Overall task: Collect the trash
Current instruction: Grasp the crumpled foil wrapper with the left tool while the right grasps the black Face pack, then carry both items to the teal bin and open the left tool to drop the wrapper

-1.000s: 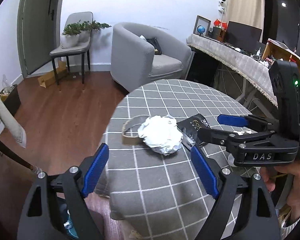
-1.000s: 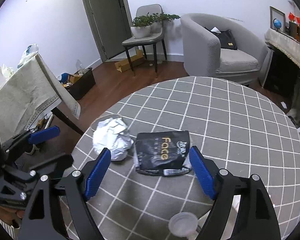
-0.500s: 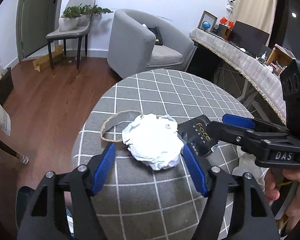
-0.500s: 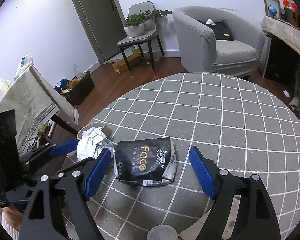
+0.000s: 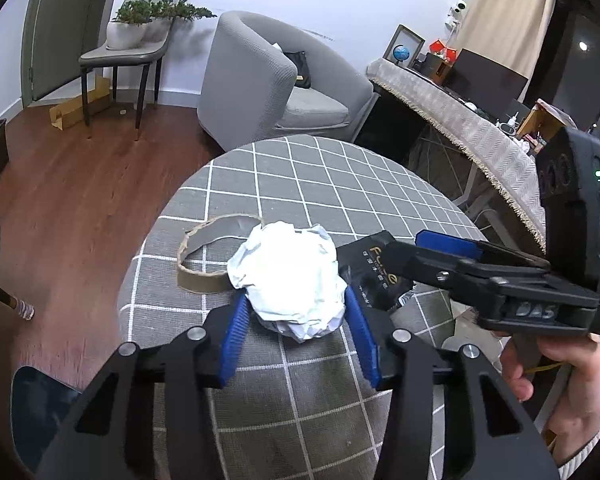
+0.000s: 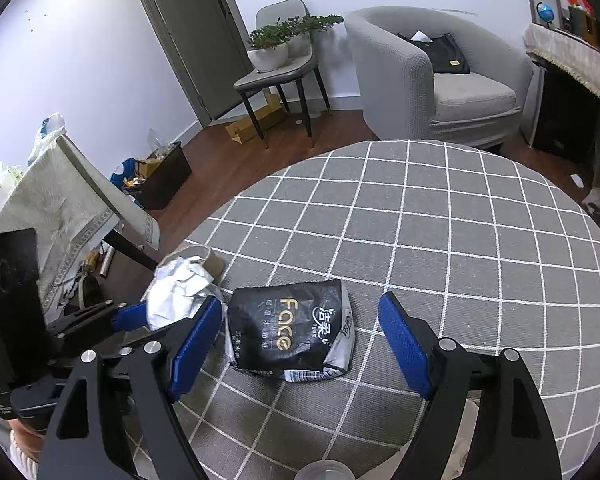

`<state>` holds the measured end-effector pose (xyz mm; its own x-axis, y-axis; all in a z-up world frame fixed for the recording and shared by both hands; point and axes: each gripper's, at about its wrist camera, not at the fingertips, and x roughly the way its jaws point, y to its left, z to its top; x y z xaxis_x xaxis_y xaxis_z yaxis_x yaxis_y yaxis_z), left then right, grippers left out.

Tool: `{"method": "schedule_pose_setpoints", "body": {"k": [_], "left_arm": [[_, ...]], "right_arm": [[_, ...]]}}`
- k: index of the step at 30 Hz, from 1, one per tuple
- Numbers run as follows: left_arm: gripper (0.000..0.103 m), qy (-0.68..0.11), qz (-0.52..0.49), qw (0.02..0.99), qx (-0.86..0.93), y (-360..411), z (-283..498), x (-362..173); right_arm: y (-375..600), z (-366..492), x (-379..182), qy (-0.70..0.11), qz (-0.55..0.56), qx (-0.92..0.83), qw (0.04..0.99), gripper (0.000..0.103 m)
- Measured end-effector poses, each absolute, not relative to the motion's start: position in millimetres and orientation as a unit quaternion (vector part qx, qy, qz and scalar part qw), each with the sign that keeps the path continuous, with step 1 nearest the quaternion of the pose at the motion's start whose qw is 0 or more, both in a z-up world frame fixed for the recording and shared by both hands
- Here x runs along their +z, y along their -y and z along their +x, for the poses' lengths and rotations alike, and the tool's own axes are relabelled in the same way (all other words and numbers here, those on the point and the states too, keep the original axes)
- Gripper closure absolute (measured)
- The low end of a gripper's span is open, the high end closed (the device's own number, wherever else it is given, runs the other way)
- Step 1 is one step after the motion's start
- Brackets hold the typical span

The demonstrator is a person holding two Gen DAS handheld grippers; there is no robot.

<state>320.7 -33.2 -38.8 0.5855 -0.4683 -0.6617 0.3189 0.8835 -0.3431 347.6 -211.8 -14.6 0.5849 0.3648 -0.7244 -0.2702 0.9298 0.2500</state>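
A crumpled white paper ball (image 5: pixel 292 280) lies near the left edge of the round table with the grey checked cloth (image 5: pixel 320 184). My left gripper (image 5: pixel 294 320) has its blue pads against both sides of the ball, shut on it. The ball also shows in the right wrist view (image 6: pixel 180 292). A black "Face" tissue packet (image 6: pixel 292 328) lies flat on the cloth, also seen in the left wrist view (image 5: pixel 372 276). My right gripper (image 6: pixel 300 344) is open, its pads on either side of the packet and apart from it. A cardboard tape ring (image 5: pixel 208 252) lies just behind the ball.
A clear plastic cup (image 6: pixel 326 470) stands at the near table edge under the right gripper. A grey armchair (image 6: pixel 432 76), a chair with potted plants (image 6: pixel 280 56) and a cloth-covered side table (image 6: pixel 60 200) stand around the round table. A blue bin (image 5: pixel 40 408) sits low on the left.
My left gripper moved forward and closed from wide open onto the paper ball. My right gripper moved closer over the black packet and stayed open.
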Motion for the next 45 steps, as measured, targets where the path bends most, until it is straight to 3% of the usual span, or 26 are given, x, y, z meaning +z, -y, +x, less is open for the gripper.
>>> {"method": "schedule_pose_setpoints", "body": {"k": [7, 9, 14, 24, 25, 27, 45], "left_arm": [[0.053, -0.374, -0.094, 0.894, -0.227, 25, 310, -21], [0.053, -0.368, -0.094, 0.896, -0.228, 24, 307, -18], [0.053, -0.364, -0.091, 0.899, -0.226, 15, 301, -14], [0.053, -0.359, -0.083, 0.906, -0.209, -9, 285, -8], [0.053, -0.357, -0.080, 0.908, -0.206, -12, 282, -7], [0.053, -0.354, -0.078, 0.910, -0.200, -17, 277, -6], [0.053, -0.367, -0.061, 0.916, -0.151, -73, 237, -23]], "right_arm": [[210, 348, -21, -0.428, 0.062, 0.173, 0.885, 0.022], [208, 348, -22, -0.430, 0.061, 0.171, 0.884, 0.014], [199, 348, -26, -0.437, 0.056, 0.173, 0.881, 0.012], [168, 342, -41, -0.450, -0.039, 0.131, 0.882, 0.011], [167, 341, -41, -0.448, -0.048, 0.126, 0.884, 0.013], [164, 339, -39, -0.441, -0.048, 0.120, 0.888, 0.031], [144, 293, -21, -0.400, 0.010, 0.163, 0.902, 0.031]]}}
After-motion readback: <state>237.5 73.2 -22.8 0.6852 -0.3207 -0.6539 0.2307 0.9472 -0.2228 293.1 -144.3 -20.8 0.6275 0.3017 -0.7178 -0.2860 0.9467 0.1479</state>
